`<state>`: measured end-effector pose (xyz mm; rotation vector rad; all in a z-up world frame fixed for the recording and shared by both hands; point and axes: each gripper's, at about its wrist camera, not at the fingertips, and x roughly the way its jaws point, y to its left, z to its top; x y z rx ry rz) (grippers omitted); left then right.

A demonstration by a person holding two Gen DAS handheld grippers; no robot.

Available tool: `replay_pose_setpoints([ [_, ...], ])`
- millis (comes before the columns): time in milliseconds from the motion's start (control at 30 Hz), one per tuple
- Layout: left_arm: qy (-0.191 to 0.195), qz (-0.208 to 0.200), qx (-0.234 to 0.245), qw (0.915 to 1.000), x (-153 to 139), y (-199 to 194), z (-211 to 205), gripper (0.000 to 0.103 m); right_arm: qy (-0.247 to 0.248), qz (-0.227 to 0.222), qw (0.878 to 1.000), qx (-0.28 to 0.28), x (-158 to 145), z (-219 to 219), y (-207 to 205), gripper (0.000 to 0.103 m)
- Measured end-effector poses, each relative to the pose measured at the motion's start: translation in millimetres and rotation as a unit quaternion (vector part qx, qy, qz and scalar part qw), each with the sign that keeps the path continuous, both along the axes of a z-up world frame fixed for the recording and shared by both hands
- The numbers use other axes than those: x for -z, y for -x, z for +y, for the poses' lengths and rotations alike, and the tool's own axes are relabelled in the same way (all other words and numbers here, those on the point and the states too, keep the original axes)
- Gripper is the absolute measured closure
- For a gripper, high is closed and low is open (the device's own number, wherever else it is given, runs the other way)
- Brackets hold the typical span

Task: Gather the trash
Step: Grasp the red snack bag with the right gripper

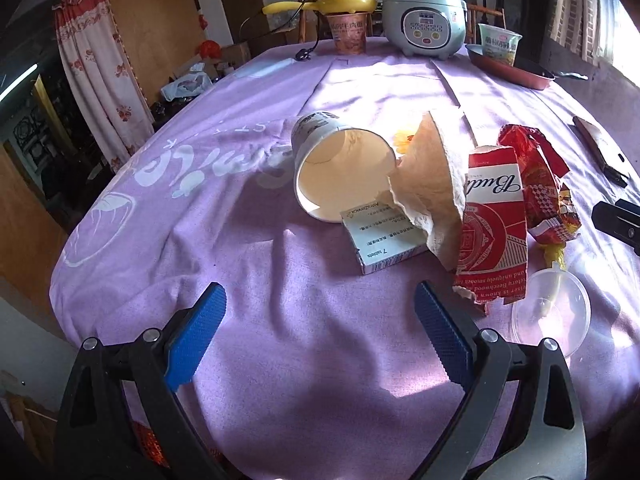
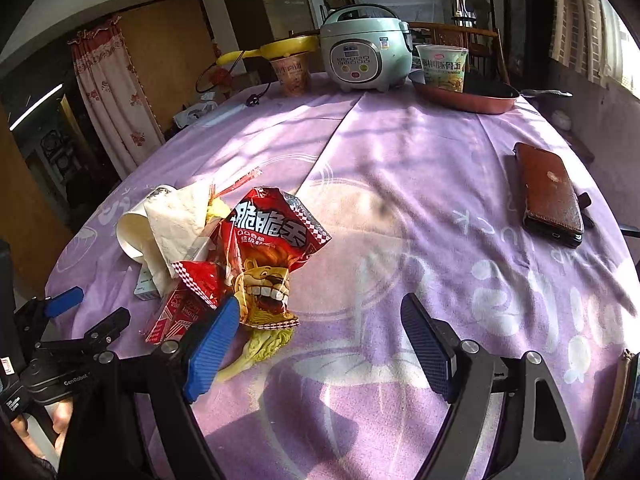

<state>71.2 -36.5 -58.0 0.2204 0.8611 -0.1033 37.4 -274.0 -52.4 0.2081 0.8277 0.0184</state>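
A pile of trash lies on the purple tablecloth (image 1: 248,352). It holds a tipped paper cup (image 1: 340,168), a crumpled tissue (image 1: 434,184), a small white pill box (image 1: 384,240), a torn red carton (image 1: 494,232), a red snack bag (image 1: 540,184) and a clear plastic lid (image 1: 552,316). My left gripper (image 1: 320,336) is open and empty, just short of the pill box. My right gripper (image 2: 320,344) is open and empty, its left finger beside the red snack bag (image 2: 272,248) and a cabbage leaf (image 2: 264,348). The cup (image 2: 132,232) and tissue (image 2: 176,224) lie left of it.
A rice cooker (image 2: 364,52), two noodle cups (image 2: 292,72) (image 2: 442,66), a red pan (image 2: 468,98) and a yellow strainer (image 2: 280,48) stand at the table's far edge. A brown phone case (image 2: 552,196) lies at the right. The left gripper (image 2: 64,300) shows at the right wrist view's lower left.
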Motion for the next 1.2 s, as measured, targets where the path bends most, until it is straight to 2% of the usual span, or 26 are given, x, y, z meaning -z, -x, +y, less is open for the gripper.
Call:
replay_pose_setpoints([
  [300,0.026,0.013,-0.027,0.9992,-2.0,-9.1,23.8,0.011,-0.035,0.015,0.999,-0.039,8.5,19.4,-26.5,0.022],
  [500,0.031,0.015,-0.009,0.9994,-3.7,-5.1,16.3,0.011,-0.049,0.035,0.996,-0.062,16.2,33.2,-41.6,0.022],
  [567,0.032,0.013,0.002,0.9994,-5.5,-3.3,10.1,0.011,-0.058,0.029,0.996,-0.068,15.1,33.8,-42.4,0.022],
  [600,0.035,0.012,0.009,0.9993,-6.4,-2.1,7.1,0.011,-0.059,0.023,0.995,-0.072,14.0,34.0,-41.6,0.032],
  [633,0.037,0.012,0.017,0.9991,-7.2,-0.9,3.7,0.011,-0.056,0.022,0.995,-0.074,14.1,33.5,-41.1,0.055],
  [667,0.037,0.012,0.022,0.999,-7.6,-1.1,0.3,0.011,-0.059,0.024,0.995,-0.074,15.5,32.1,-41.0,0.063],
  [733,0.037,0.013,0.033,0.9987,-8.9,-0.9,-6.5,0.011,-0.071,0.016,0.995,-0.069,13.7,26.7,-38.6,0.072],
  [1000,0.068,0.025,0.075,0.9945,-17.6,-5.0,-27.6,0.011,-0.076,-0.026,0.997,-0.008,3.7,-5.4,-18.8,0.073],
  [1200,0.083,0.041,0.121,0.9883,-17.7,-11.3,-58.1,0.011,-0.096,-0.029,0.995,0.017,6.6,-27.7,-14.6,0.073],
])
